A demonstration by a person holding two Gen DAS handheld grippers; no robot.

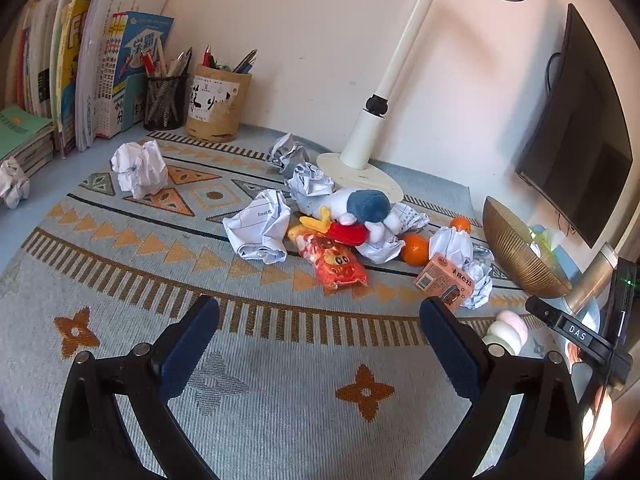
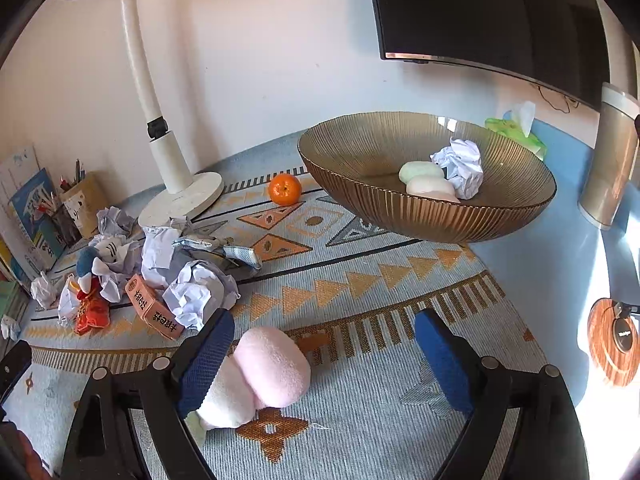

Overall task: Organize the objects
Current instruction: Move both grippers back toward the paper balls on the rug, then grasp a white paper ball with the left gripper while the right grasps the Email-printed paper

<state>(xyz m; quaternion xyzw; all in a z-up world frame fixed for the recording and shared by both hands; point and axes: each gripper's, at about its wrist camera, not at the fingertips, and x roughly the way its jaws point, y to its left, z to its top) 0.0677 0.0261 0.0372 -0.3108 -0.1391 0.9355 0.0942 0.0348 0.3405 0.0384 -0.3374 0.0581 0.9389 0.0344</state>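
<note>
The worktop [image 1: 36, 196] was pale blue, covered by a woven cloth [image 1: 280, 360] with orange triangles and stars, against a white wall. At the far left stood books [image 1: 80, 68] and two pen holders [image 1: 166, 102], then crumpled paper balls [image 1: 140, 168], a soft plush duck [image 1: 356, 210], a glossy red snack packet [image 1: 336, 262], a small orange carton [image 1: 444, 280] and two tangerines [image 1: 415, 249]. A white lamp [image 1: 380, 108] rose behind them. Farther right sat a ribbed amber bowl [image 2: 400, 216] holding crumpled paper [image 2: 460, 168] and pastel lumps, under a dark monitor [image 2: 480, 8].

The left tongs [image 1: 320, 320] gaped wide over bare cloth, the clutter beyond them. The right tongs [image 2: 324, 344] also stood apart; a pink plush toy [image 2: 272, 368] lay between them, against the left pad, clear of the right.
</note>
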